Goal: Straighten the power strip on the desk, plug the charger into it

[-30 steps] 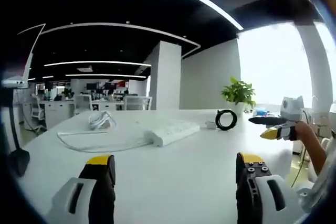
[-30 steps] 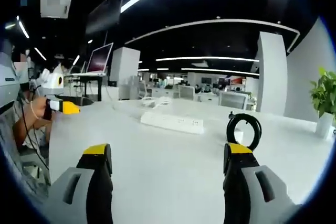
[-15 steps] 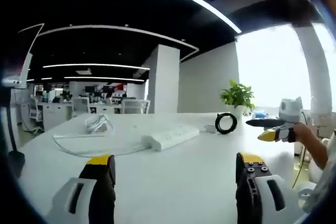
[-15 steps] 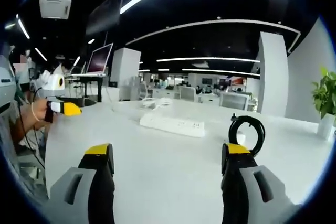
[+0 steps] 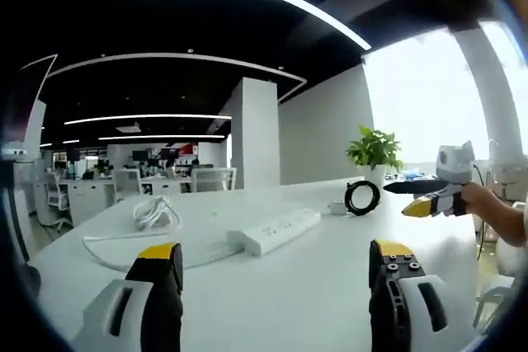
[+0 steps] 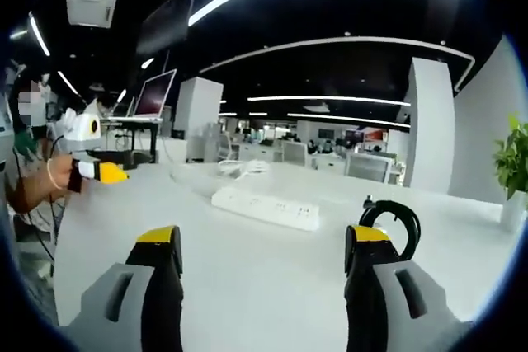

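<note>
Desk (image 5: 313, 278): white, wide, mostly bare.

Power strip (image 5: 274, 231): white, lying askew mid-desk, well in from every edge, its cord looping back to a white bundle (image 5: 157, 210) toward the far edge; not yet straightened.

Charger: black coiled cable (image 6: 390, 222) with a small white block (image 5: 336, 208) just beside it, apart from the strip, unplugged.

Left gripper (image 5: 272, 265): jaws apart, empty, held low over the near edge, aimed at the strip, likely readying the approach.

Right gripper (image 6: 260, 249): jaws apart, empty, facing strip and coil.
</note>
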Motion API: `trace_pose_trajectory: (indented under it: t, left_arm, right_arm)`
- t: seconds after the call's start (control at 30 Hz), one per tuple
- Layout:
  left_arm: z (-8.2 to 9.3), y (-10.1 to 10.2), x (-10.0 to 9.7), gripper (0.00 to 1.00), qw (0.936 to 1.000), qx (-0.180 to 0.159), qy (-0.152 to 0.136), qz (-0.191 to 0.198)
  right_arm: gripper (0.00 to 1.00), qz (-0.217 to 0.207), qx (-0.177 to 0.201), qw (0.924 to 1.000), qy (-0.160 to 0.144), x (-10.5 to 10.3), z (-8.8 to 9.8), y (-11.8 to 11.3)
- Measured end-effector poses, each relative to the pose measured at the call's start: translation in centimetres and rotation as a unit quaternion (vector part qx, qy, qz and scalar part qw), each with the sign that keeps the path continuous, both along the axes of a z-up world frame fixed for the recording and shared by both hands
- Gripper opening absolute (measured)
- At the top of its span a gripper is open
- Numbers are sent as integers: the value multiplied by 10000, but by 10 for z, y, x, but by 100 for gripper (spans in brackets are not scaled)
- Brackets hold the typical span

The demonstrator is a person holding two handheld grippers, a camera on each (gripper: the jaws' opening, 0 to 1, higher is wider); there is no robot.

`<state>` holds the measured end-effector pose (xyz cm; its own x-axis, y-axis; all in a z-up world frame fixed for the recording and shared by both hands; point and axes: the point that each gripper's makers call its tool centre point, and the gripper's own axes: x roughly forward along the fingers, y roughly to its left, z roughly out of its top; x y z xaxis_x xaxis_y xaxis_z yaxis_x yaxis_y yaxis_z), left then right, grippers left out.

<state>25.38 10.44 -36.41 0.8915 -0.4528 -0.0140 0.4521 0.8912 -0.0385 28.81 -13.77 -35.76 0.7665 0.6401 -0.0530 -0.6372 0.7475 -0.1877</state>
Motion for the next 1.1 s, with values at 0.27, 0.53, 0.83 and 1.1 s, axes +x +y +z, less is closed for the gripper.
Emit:
trace_pose_trajectory:
  t: [0.27,0.53,0.83,1.1]
  left_arm:
    - [2,-7,11,99,9990,-325,34,-302]
    - [11,-12,15,91,9988,-270,-95,-398]
    - [5,-15,29,95,9994,-50,63,-333]
    - [-3,-19,43,96,9987,-19,356,-377]
  right_arm:
    - [69,275,-156,9995,14,7,-4,11]
    - [70,320,-106,9994,-111,18,4,13]
    - [70,242,-118,9996,47,33,-1,9]
    - [68,279,-137,9995,98,48,2,9]
